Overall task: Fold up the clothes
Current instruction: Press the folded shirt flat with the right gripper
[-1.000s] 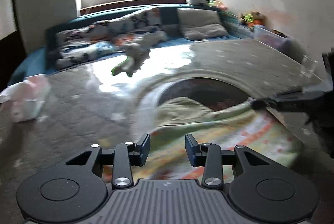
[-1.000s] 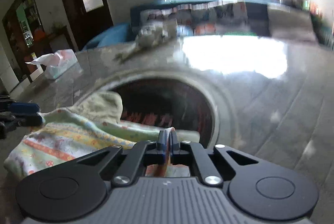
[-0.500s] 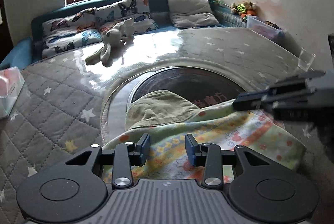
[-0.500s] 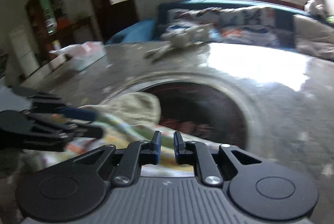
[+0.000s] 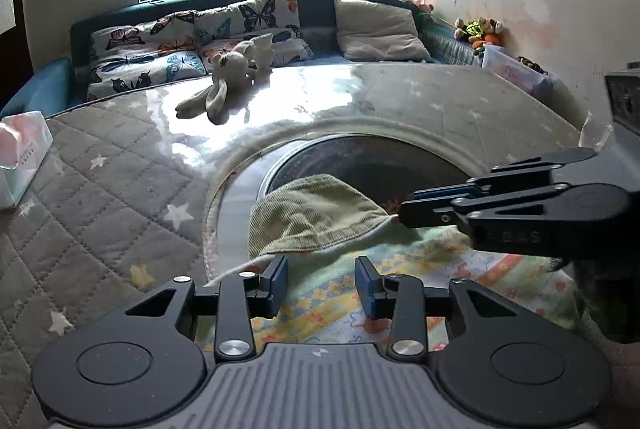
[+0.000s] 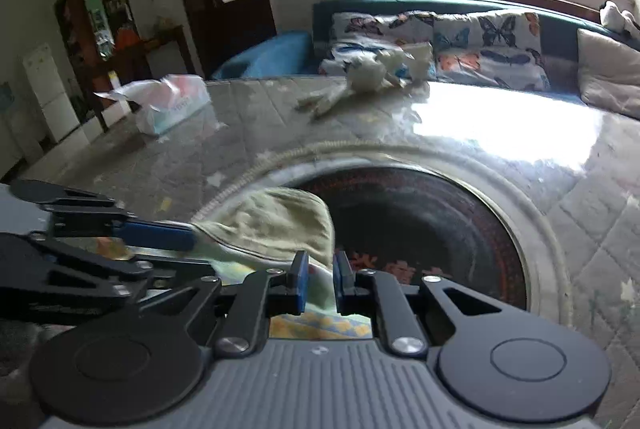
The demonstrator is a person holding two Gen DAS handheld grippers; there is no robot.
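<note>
A small garment lies on the table: a green corduroy part (image 5: 316, 217) over a pale patterned part (image 5: 432, 277). It also shows in the right wrist view (image 6: 276, 225). My left gripper (image 5: 321, 287) is open and empty just above the patterned cloth. My right gripper (image 6: 319, 283) is partly open, its jaws either side of the cloth edge; it enters the left wrist view from the right (image 5: 404, 213), tips at the corduroy hem. The left gripper shows at the left of the right wrist view (image 6: 188, 241).
The quilted grey table cover (image 5: 100, 205) lies under glass with a dark round inset (image 6: 432, 225). A plush rabbit (image 5: 228, 77) and a tissue box (image 5: 20, 153) sit at the far side. A sofa with butterfly cushions (image 5: 192, 41) stands behind.
My right gripper let go of the cloth edge it pinched and swung left toward the corduroy hem. My left gripper stayed open and moved nearer the garment.
</note>
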